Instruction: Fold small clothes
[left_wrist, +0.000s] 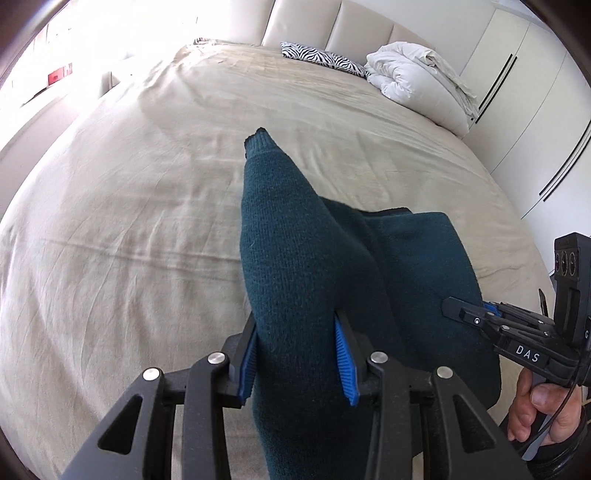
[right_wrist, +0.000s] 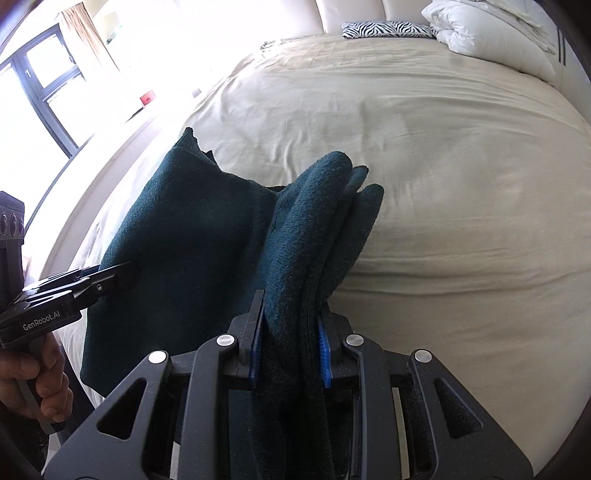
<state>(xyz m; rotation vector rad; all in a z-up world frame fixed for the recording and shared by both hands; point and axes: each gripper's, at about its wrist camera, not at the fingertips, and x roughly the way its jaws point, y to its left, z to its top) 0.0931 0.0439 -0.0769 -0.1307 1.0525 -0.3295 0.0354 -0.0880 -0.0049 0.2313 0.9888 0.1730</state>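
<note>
Both-sided: left claw (left_wrist: 299, 363) and right claw (right_wrist: 291, 349) each clamped on dark teal knit garment (left_wrist: 295, 258), apparently clear of bed (left_wrist: 129, 221), pillows (left_wrist: 417, 85) at 1 o'clock.

Dark teal knit garment (left_wrist: 295, 266), bunched, aloft

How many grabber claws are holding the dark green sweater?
2. The left gripper pinches one bunched part of the sweater; the right gripper clamps a thick folded bundle of it. Both hold it above the bed.
</note>
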